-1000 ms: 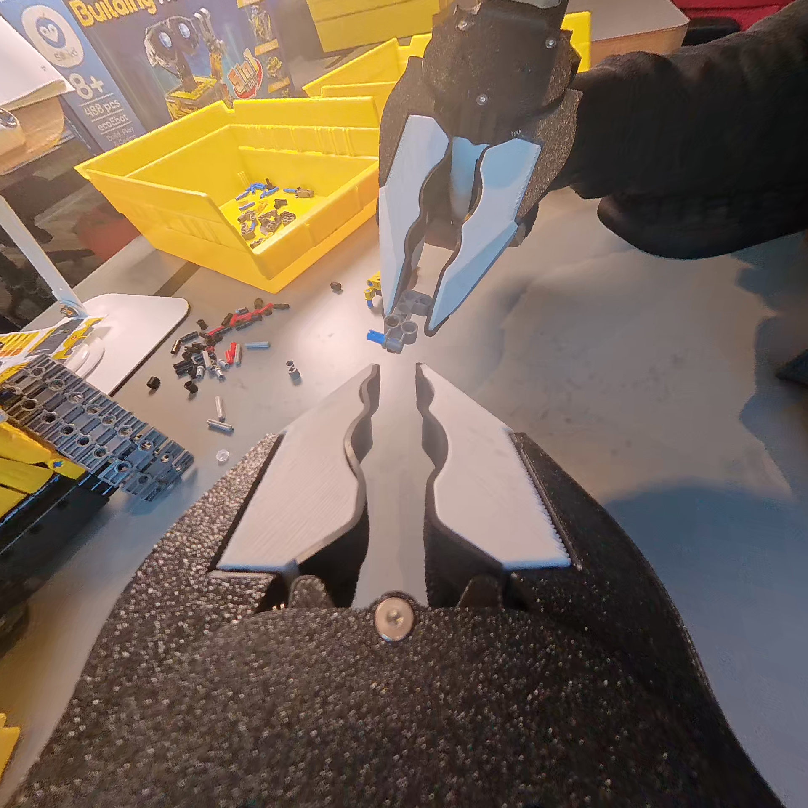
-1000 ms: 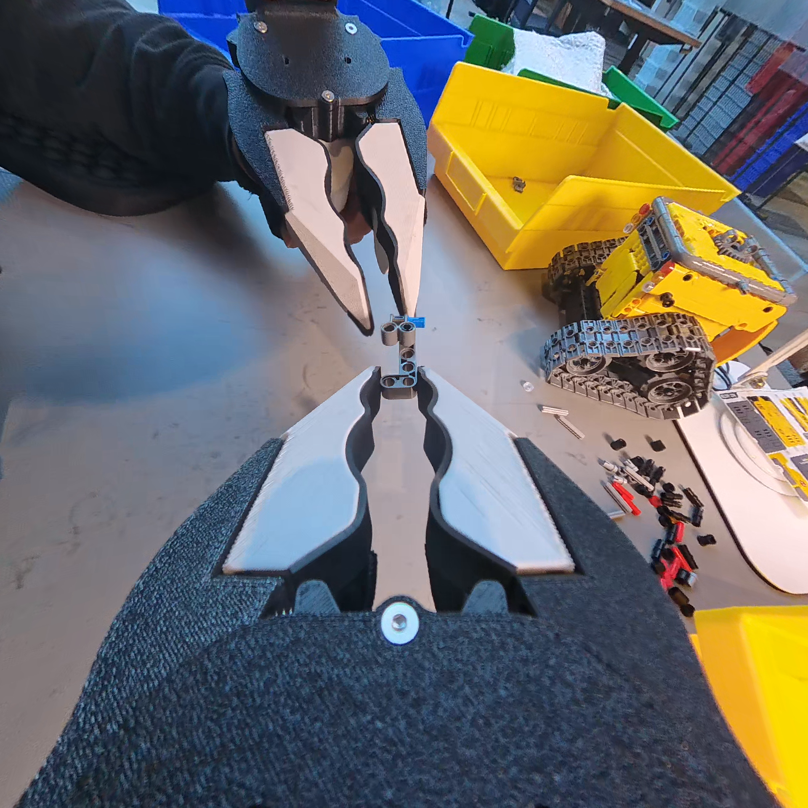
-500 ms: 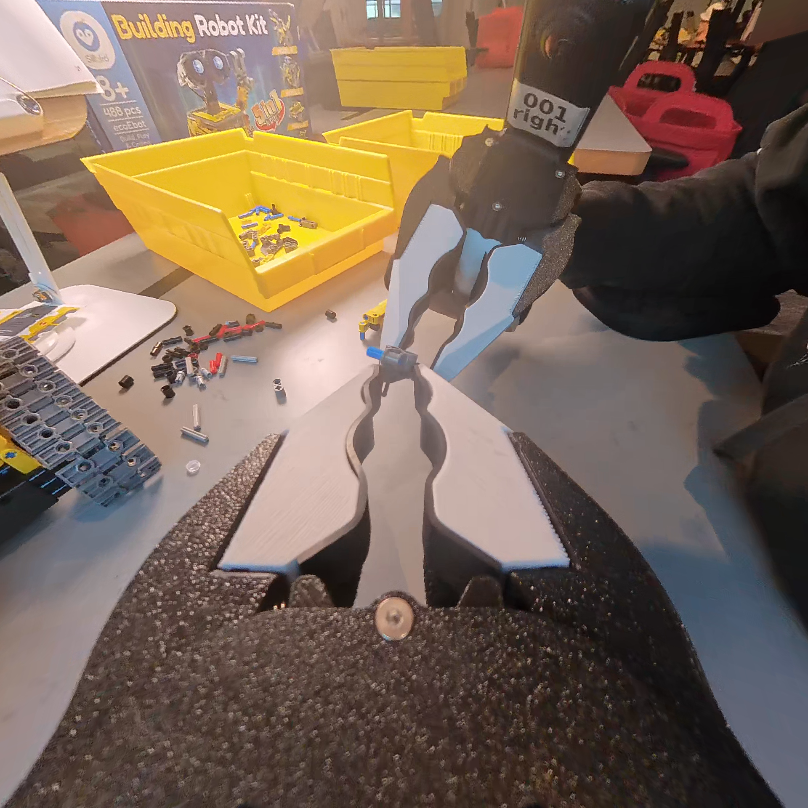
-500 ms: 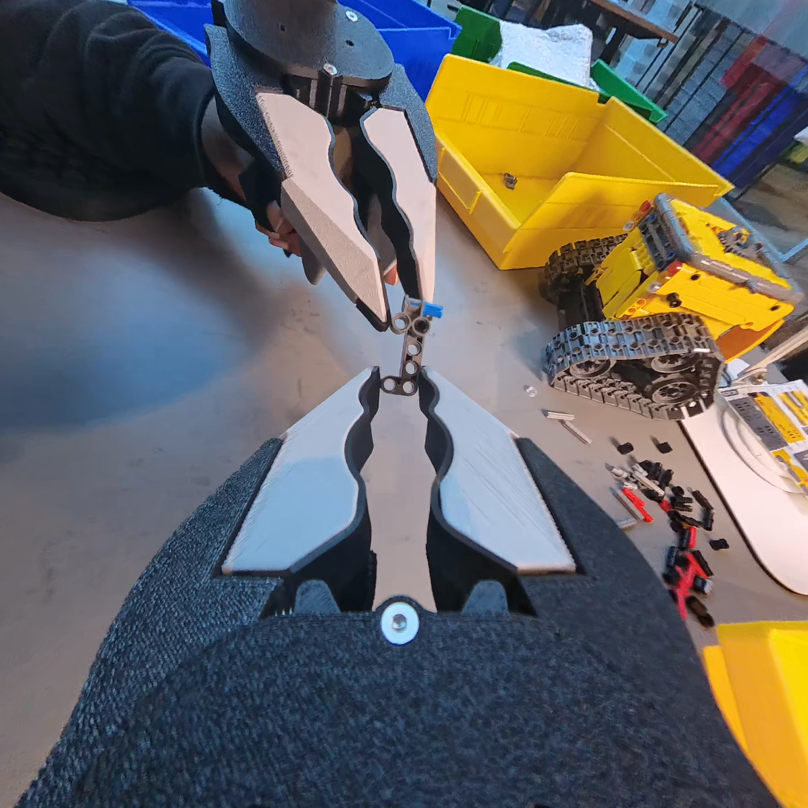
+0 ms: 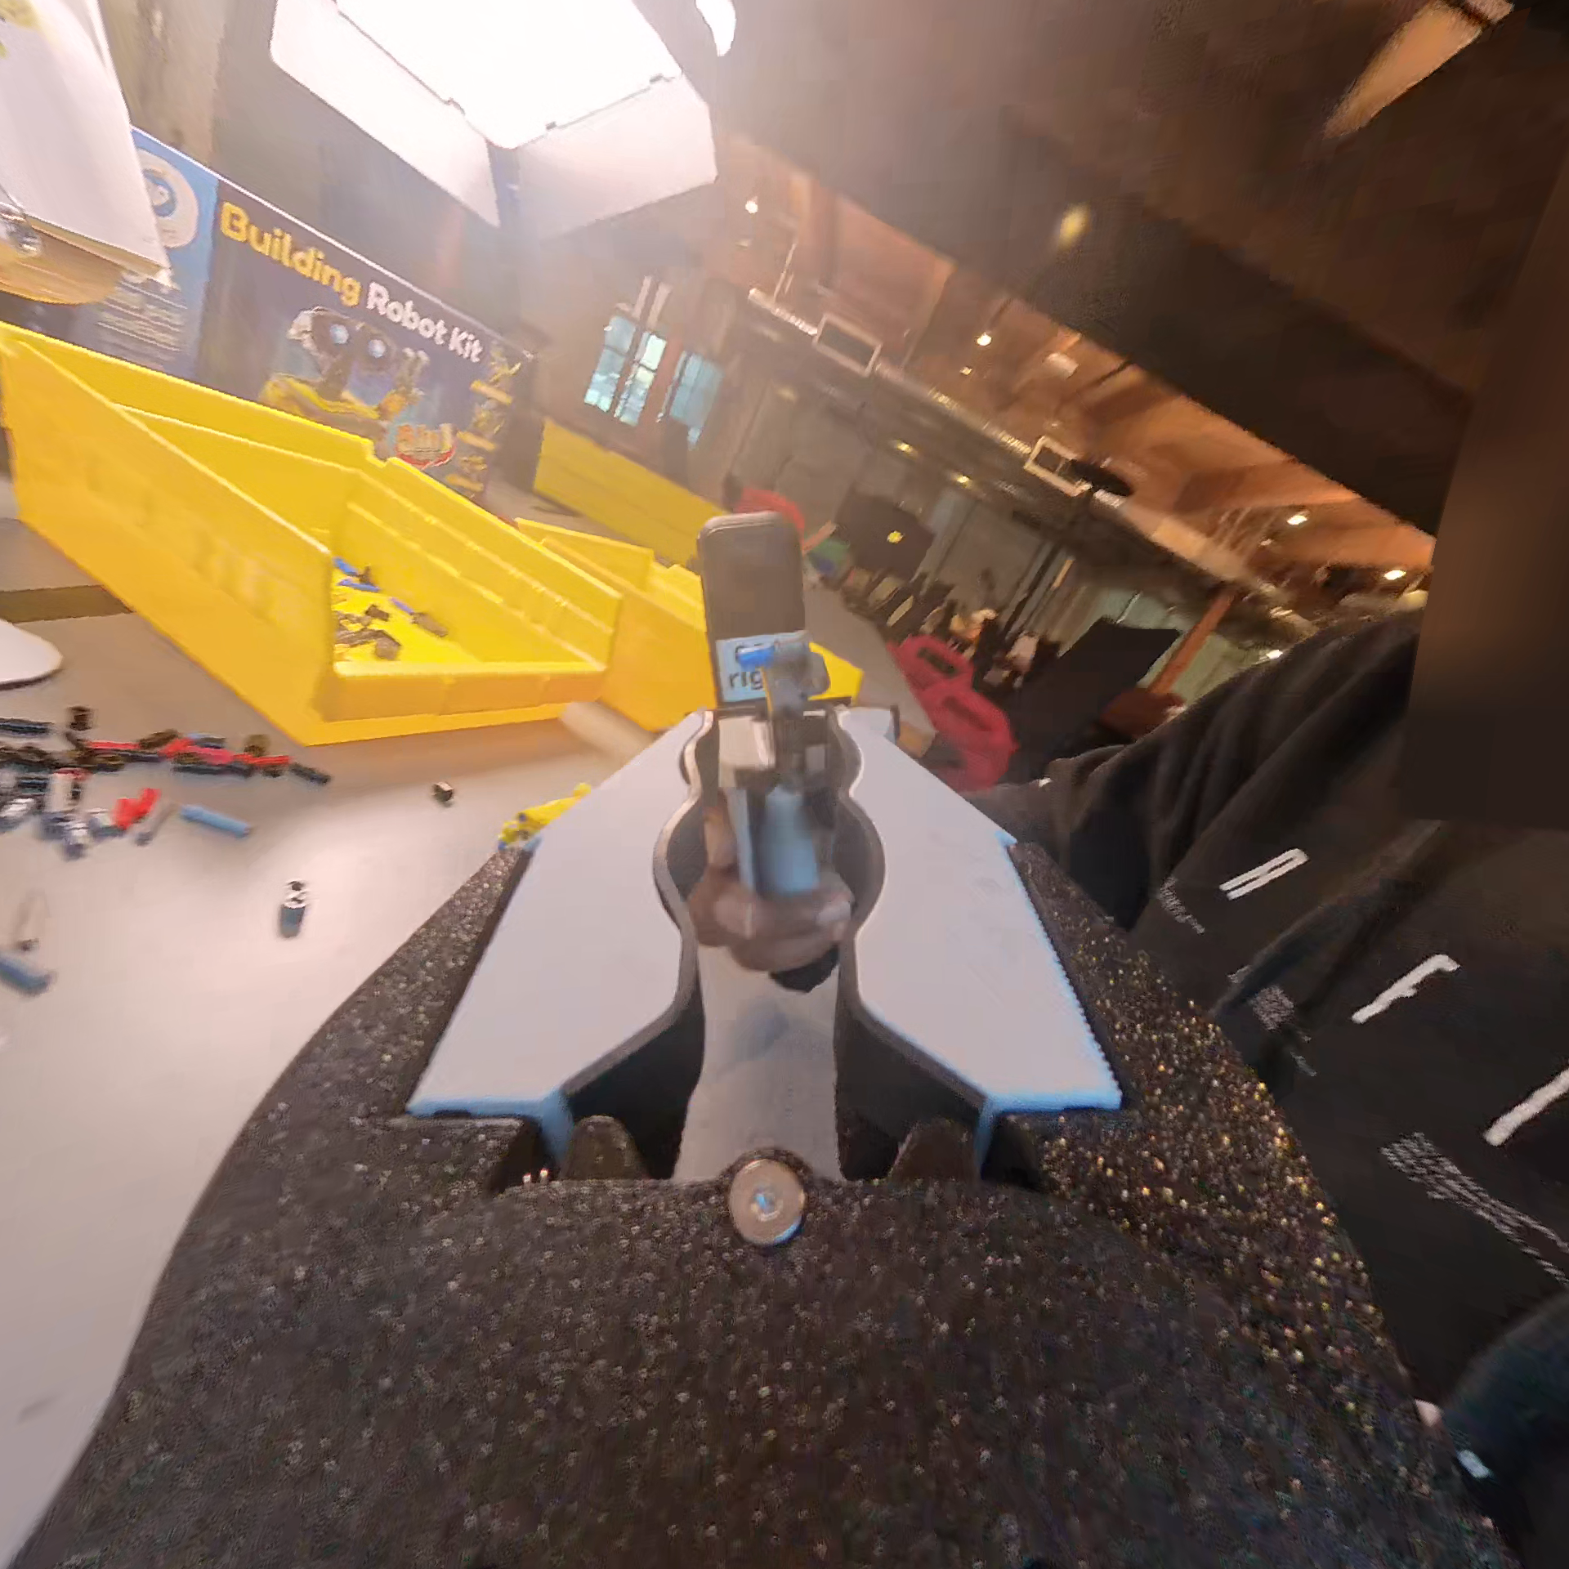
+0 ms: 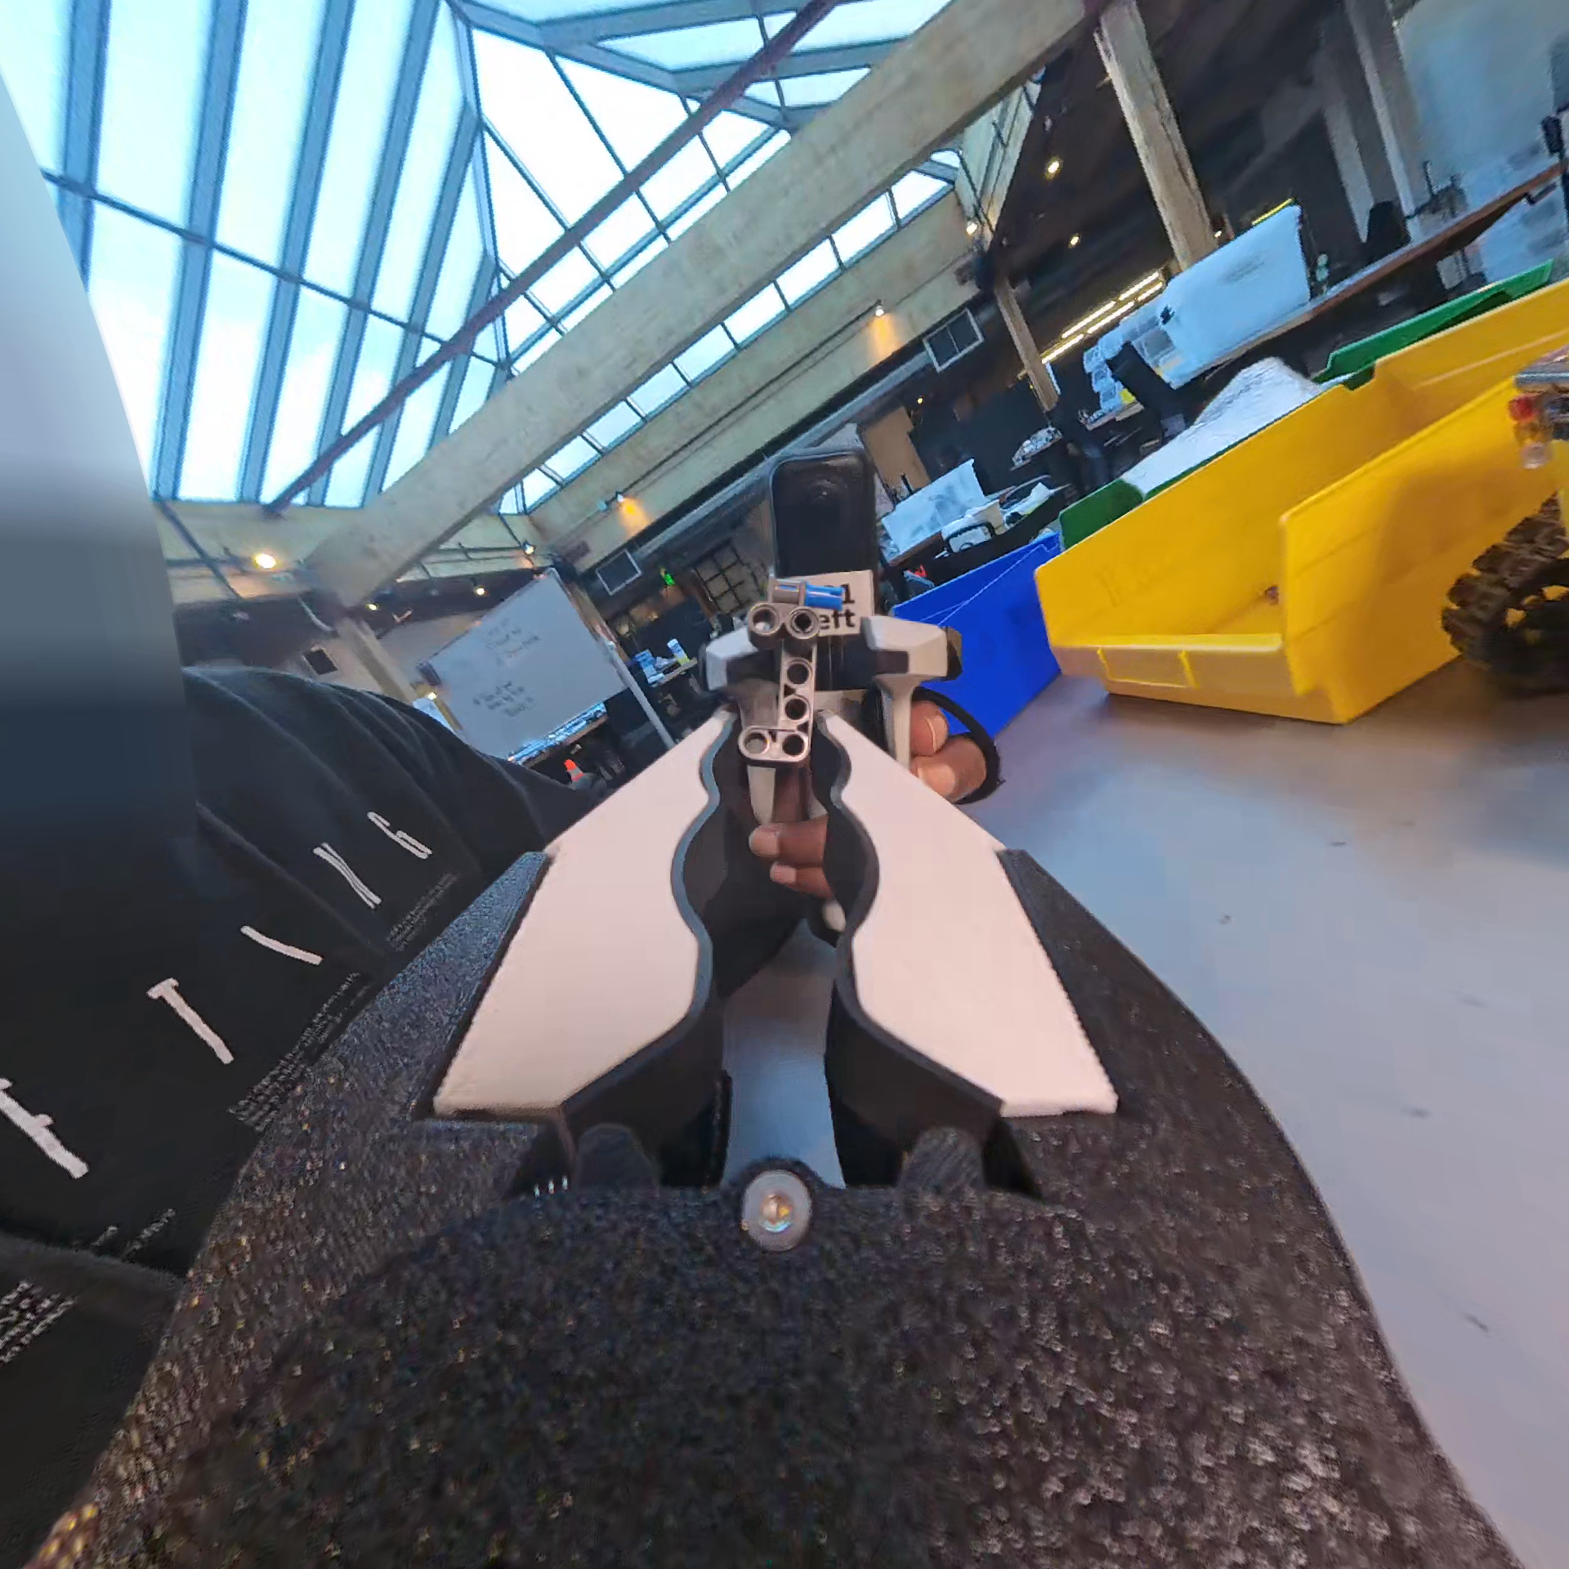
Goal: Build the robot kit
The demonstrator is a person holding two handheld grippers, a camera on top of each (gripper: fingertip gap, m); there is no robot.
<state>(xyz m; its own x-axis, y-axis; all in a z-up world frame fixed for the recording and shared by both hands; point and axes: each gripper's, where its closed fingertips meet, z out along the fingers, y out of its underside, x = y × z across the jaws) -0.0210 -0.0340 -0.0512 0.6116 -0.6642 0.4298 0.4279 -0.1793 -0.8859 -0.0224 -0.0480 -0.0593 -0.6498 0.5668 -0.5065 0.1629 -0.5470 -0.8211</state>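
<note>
Loose parts point(image 5: 127, 764): black, red and blue bits scattered on the bench point(image 5: 212, 976) at far left; untouched since a second ago
Yellow bin with parts point(image 5: 475, 671): beyond them, in front of the kit box point(image 5: 340, 340); a few small pieces lie in it
Left gripper point(image 5: 779, 730): has tipped up from looking down at the bench to looking nearly level; its tips now sit around the end of the grey beam; whether the jaws pinch it or only flank it I cannot tell
Grey beam point(image 6: 794, 679): now lifted clear of the bench and held in the air between the two grippers, upright in the right wrist view; a blue pin point(image 6: 817, 594) sticks out at its top
Right gripper point(image 6: 777, 739): jaws clamped on the beam's lower end; it too has swung up, so the grippers face each other nose to nose
Far yellow bin point(image 6: 1273, 594): on the right, with a blue bin point(image 6: 976, 645) left of it and the tracked model point(image 6: 1520, 594) at the right edge
</note>
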